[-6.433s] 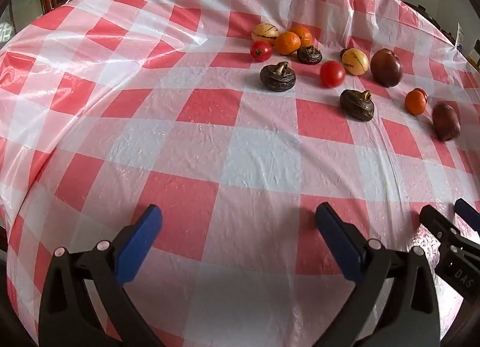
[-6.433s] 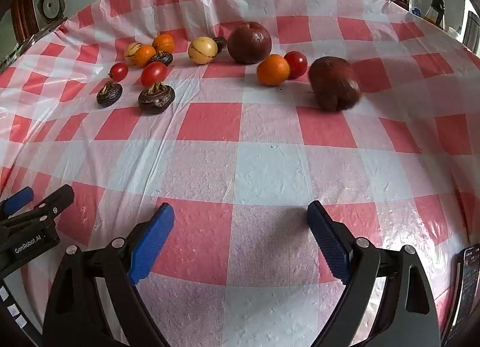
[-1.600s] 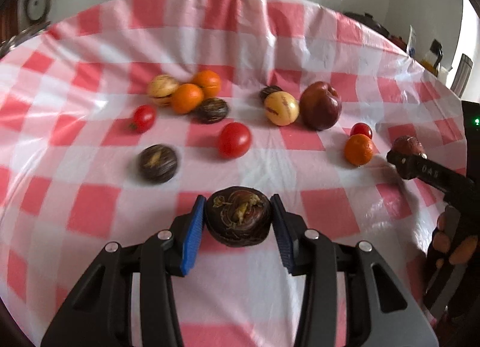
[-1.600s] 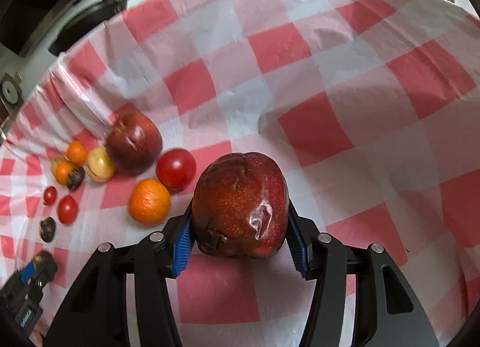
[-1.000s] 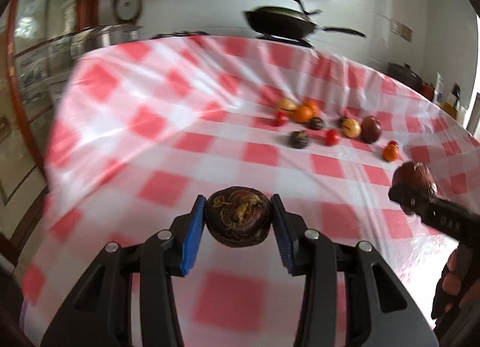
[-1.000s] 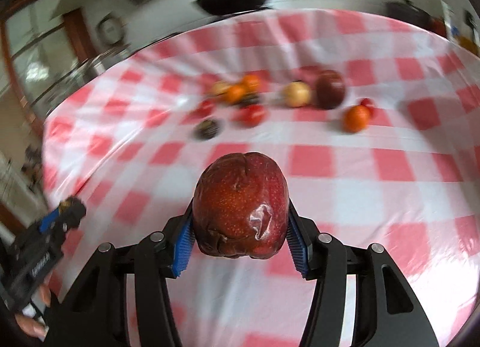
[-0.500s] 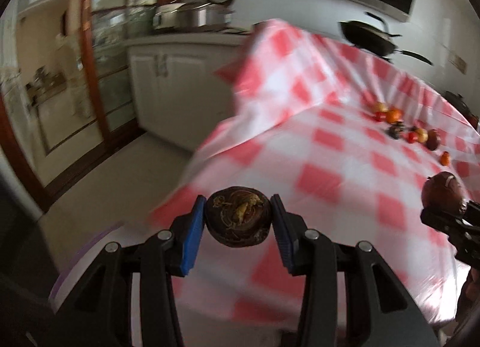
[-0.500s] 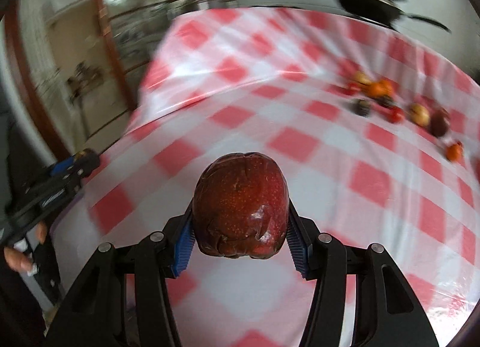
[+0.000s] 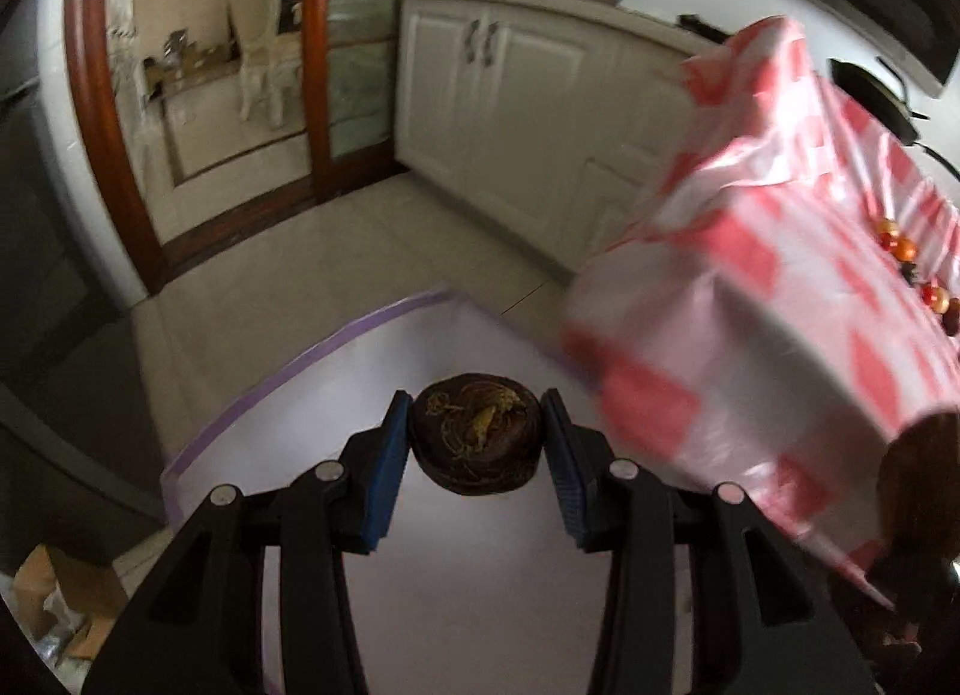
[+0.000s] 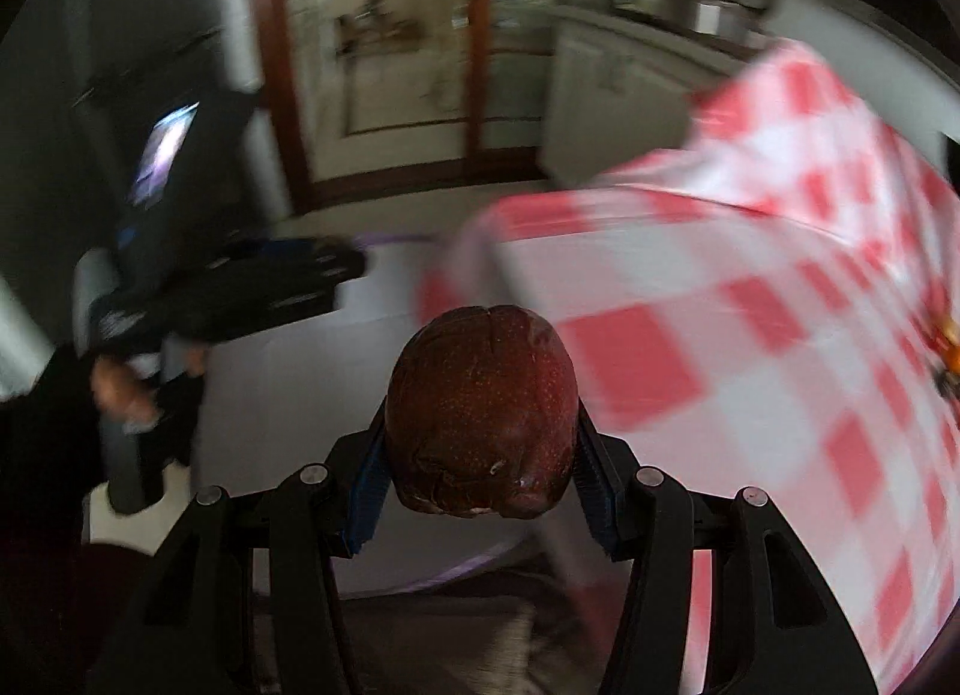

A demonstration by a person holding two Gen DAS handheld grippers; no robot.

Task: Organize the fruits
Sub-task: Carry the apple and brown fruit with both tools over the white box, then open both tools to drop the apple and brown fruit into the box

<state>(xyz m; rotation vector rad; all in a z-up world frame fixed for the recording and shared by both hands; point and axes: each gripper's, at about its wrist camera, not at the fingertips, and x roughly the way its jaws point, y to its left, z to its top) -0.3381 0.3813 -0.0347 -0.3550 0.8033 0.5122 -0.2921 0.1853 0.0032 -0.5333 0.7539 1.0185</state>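
My left gripper (image 9: 477, 443) is shut on a dark brown wrinkled fruit (image 9: 477, 440) and holds it over a white, purple-edged surface (image 9: 336, 389) beside the table. My right gripper (image 10: 480, 473) is shut on a large dark red apple (image 10: 480, 413), also off the table's left end, above the same white surface (image 10: 288, 371). The left gripper shows blurred at the left of the right wrist view (image 10: 240, 287). The other fruits (image 9: 912, 269) lie far off on the red-and-white checked tablecloth (image 9: 780, 287).
The table's draped corner (image 9: 630, 371) hangs close on the right. White kitchen cabinets (image 9: 528, 95) and a wood-framed glass door (image 9: 324, 53) stand behind. A tiled floor (image 9: 312, 263) lies below. A cardboard box (image 9: 54, 605) sits at the lower left.
Both grippers have swung left off the table with their fruits still held. The fruit group has slid to the far right edge, and the white purple-edged surface now lies under them.
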